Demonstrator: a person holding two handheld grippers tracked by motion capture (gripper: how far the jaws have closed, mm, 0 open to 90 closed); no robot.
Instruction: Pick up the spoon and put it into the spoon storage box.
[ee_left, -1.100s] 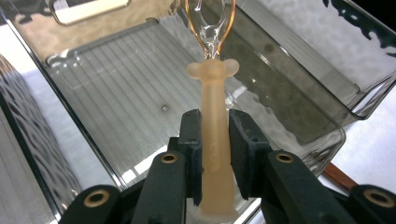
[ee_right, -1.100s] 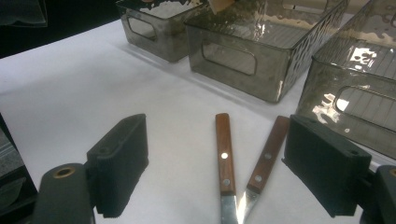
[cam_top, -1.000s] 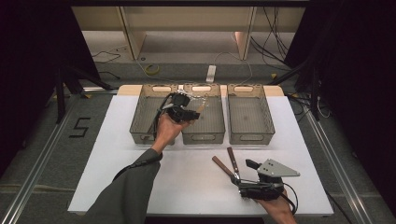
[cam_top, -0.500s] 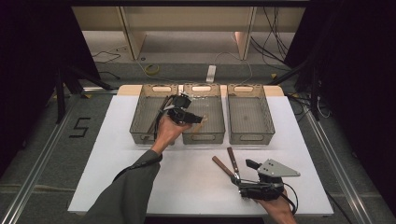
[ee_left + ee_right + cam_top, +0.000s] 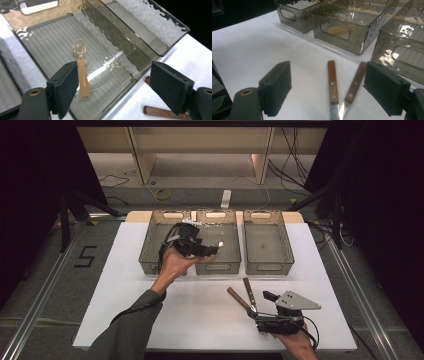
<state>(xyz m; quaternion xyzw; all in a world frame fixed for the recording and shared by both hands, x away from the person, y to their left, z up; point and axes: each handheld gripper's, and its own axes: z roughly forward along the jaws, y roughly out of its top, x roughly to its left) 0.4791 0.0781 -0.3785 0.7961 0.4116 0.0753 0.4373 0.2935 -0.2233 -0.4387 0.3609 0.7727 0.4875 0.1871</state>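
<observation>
My left gripper (image 5: 212, 249) hovers over the middle grey bin (image 5: 215, 268). Its jaws (image 5: 113, 75) have just been opening and stand wide apart with nothing between the pads. Below them a small tan-handled tool with a gold wire loop (image 5: 81, 75) lies on the ribbed bin floor (image 5: 50, 42). My right gripper (image 5: 257, 309) rests low at the table's near right, open (image 5: 327, 85). Two wooden-handled knives (image 5: 245, 295) lie on the white table in front of it, their handles (image 5: 332, 82) spread in a V between its jaws, untouched.
Three translucent grey bins stand side by side at the back of the white table (image 5: 115, 285): the left bin (image 5: 150, 255), the middle one and the right bin (image 5: 267, 268). Dark floor and rails flank the table.
The left hand has shifted slightly right and up over the middle bin. The right hand and the two knives have stayed put.
</observation>
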